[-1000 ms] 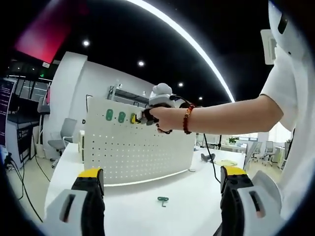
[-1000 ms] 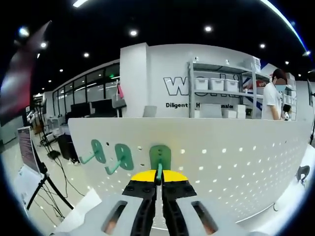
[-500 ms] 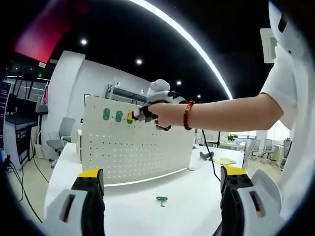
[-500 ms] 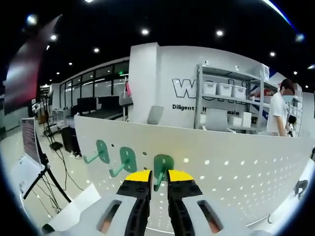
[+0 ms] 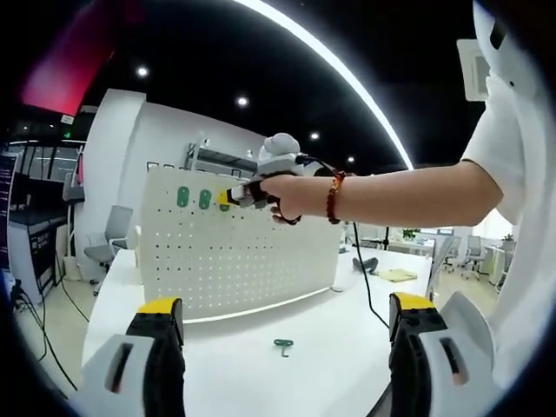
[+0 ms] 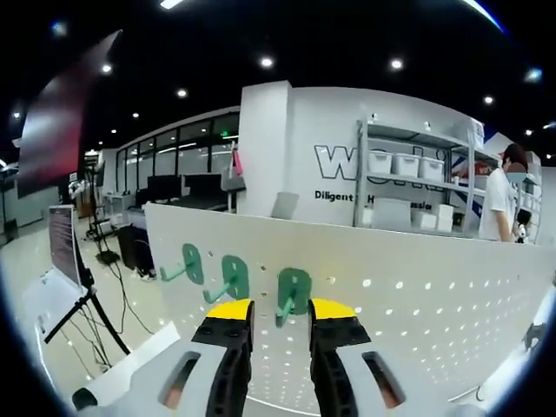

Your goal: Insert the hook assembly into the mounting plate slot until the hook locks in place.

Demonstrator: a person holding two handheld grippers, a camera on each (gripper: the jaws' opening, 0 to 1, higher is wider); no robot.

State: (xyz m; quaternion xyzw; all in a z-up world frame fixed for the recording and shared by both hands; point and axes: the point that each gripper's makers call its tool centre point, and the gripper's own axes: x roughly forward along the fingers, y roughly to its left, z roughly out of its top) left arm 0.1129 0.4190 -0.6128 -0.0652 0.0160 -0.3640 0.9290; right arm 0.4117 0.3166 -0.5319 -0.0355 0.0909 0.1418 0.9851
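Right tool [image 6: 271, 314] | jaws now parted, released third green hook [image 6: 291, 293] | hook stays on pegboard [image 6: 417, 295]

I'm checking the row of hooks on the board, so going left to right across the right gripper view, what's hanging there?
Left green hook → middle green hook → right green hook, which sits between the open jaws of the right gripper, all on the white pegboard.

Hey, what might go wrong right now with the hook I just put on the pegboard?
The right gripper stands open around the third green hook; pulling back crookedly might snag its arm and unseat it from the pegboard. A spare green hook lies on the table, where a gripper could knock it.
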